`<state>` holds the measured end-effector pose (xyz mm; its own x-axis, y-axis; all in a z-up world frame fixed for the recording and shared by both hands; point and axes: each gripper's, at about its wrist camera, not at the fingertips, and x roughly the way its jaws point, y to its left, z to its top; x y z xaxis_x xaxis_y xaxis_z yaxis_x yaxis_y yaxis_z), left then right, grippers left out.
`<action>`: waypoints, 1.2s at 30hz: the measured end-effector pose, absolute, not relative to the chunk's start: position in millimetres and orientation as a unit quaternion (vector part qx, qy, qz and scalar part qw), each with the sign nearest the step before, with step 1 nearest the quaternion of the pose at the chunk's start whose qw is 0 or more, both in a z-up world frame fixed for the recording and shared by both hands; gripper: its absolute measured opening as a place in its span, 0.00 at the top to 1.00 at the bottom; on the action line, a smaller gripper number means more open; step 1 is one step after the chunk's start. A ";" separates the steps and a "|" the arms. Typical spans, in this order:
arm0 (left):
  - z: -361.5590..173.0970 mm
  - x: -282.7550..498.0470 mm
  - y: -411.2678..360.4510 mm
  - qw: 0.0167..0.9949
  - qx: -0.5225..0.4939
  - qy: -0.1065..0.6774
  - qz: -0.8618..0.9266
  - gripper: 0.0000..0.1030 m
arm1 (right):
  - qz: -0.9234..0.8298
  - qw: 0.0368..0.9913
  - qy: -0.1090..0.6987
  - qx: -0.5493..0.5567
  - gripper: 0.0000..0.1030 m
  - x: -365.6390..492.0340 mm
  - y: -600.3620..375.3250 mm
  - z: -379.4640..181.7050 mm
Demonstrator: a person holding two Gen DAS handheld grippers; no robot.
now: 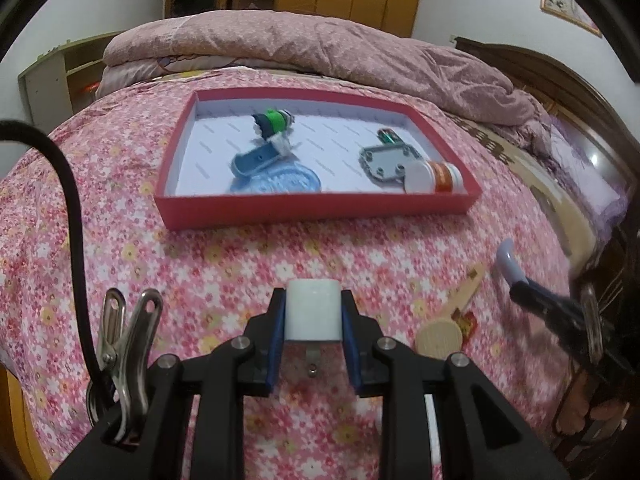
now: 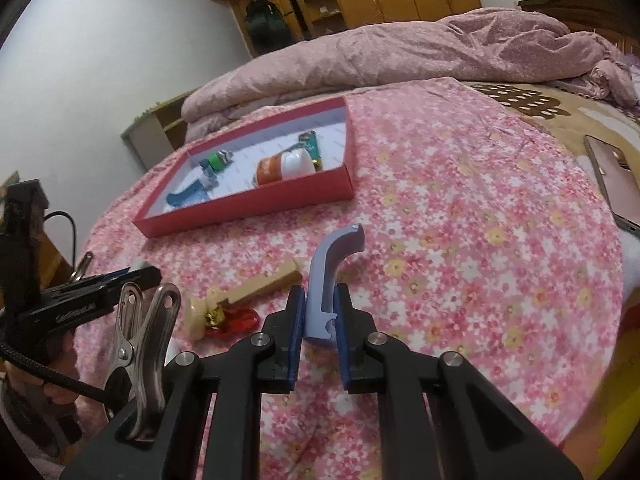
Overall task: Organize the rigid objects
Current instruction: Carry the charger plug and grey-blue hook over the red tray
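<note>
The left gripper [image 1: 314,316] has its jaws clamped on a white plug-like block [image 1: 314,308], held above the flowered bedspread [image 1: 240,256]. The grip takes only the block's flat sides near the jaw tips, so a tilt on the way could let the smooth plastic slide out. The right gripper [image 2: 320,312] has its jaws clamped on the lower end of a lilac curved bracket [image 2: 332,268]; its long hooked end sticks out well past the jaws and could swing or catch on the tray wall.

Between the two grippers, on the bedspread, lie a wooden mallet-like piece [image 2: 248,288] and a small red wrapped thing [image 2: 232,318], probably a sweet, though it is blurred. Both are left to sort.

Farther off, the red tray [image 1: 316,202] already holds a blue scraper [image 1: 256,162], a green toy [image 1: 274,120], a grey plate [image 1: 386,162] and an orange-and-white jar [image 1: 436,176]. Its bare middle is the safer landing spot. Beyond it lies a folded quilt [image 1: 320,48].
</note>
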<state>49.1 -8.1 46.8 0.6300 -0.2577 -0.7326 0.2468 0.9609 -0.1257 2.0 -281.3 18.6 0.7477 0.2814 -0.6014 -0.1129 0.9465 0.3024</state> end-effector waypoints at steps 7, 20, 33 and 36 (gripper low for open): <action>62.8 72.1 -2.4 0.907 -0.014 0.400 -0.129 0.74 | 0.130 0.925 0.336 0.124 0.84 15.7 -280.0 24.4; 79.4 122.3 1.1 0.916 -0.010 0.385 -0.115 0.74 | 0.143 0.936 0.311 0.086 0.84 52.6 -279.0 52.5; 87.4 170.4 1.3 0.926 0.002 0.366 -0.096 0.74 | 0.143 0.943 0.297 0.043 0.84 118.0 -260.0 79.6; 83.5 179.7 1.2 0.931 0.021 0.356 -0.074 0.74 | 0.137 0.941 0.305 0.047 0.84 132.6 -258.0 75.9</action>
<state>179.7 1.2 83.5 0.7359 -0.1230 -0.6659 0.1528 0.9882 -0.0137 132.6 -258.0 75.9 0.7761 0.2863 -0.5618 -0.2295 0.9581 0.1712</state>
